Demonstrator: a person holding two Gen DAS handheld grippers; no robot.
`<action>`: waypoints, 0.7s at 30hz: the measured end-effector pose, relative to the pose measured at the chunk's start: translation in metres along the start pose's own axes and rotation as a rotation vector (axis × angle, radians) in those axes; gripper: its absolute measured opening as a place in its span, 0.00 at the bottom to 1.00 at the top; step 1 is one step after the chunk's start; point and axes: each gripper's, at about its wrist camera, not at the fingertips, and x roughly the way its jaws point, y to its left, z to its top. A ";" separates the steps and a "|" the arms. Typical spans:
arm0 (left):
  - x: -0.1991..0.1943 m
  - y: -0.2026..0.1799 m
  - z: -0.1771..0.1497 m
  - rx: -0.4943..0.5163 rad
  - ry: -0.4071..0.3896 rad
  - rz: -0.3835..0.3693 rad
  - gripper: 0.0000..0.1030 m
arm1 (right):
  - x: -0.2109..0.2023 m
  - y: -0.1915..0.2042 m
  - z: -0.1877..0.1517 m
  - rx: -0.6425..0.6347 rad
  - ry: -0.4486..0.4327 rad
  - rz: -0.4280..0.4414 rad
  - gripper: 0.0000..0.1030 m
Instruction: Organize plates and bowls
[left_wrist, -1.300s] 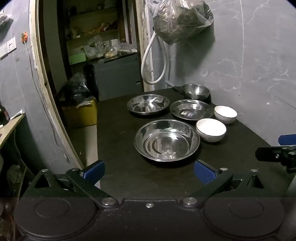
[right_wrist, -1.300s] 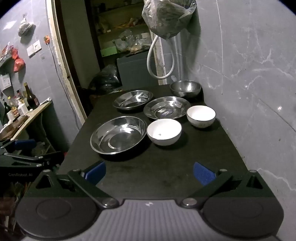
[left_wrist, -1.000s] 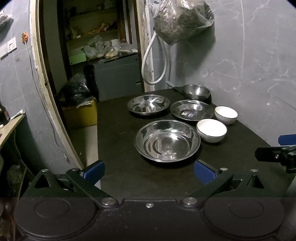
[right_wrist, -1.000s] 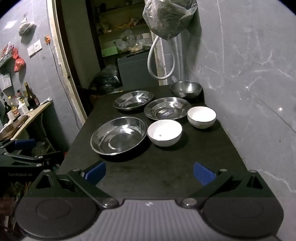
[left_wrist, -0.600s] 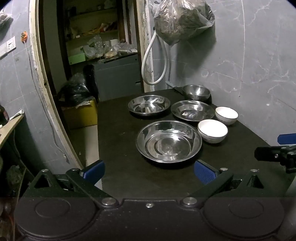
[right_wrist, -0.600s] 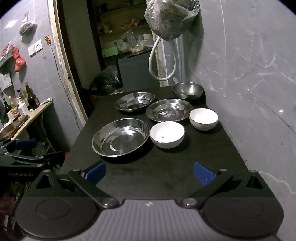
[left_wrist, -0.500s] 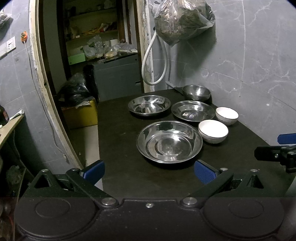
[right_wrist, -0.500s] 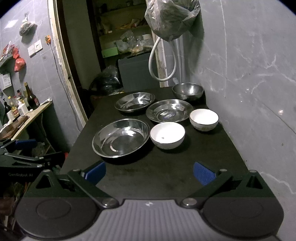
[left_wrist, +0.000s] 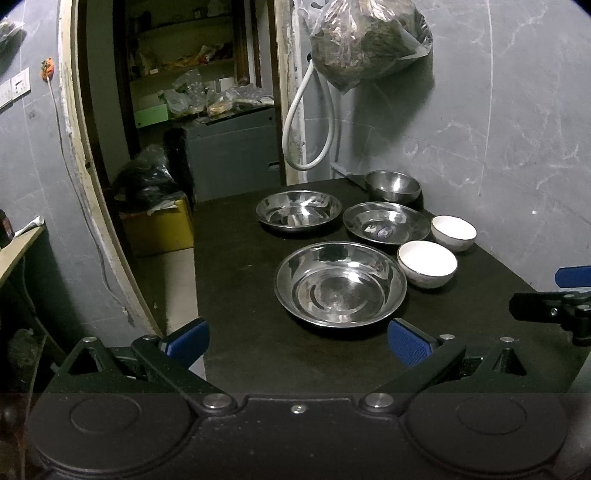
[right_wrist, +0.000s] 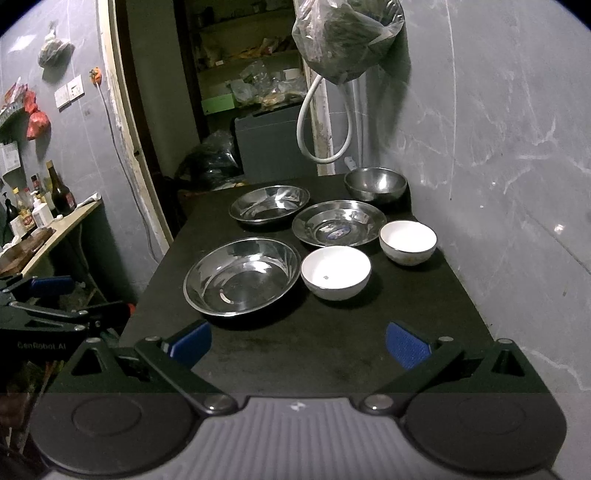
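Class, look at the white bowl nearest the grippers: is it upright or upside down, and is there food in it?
Upright and nearly empty: the near white bowl shows its open white inside, with only one tiny dark speck at the bottom.

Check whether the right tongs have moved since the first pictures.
Yes, slightly. In the right wrist view the near white bowl and the wall-side steel bowl both sit a little right of and lower than before, so the open right tongs have eased forward and leftward toward the table.
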 end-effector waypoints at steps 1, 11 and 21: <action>0.000 -0.001 0.000 -0.001 0.000 0.000 0.99 | -0.001 0.000 0.000 -0.002 -0.002 -0.002 1.00; 0.009 -0.004 0.007 0.014 0.002 -0.022 0.99 | -0.008 0.003 0.000 -0.020 -0.013 -0.032 1.00; 0.007 0.001 0.004 0.014 -0.003 -0.026 0.99 | -0.010 0.008 0.002 -0.044 -0.027 -0.044 1.00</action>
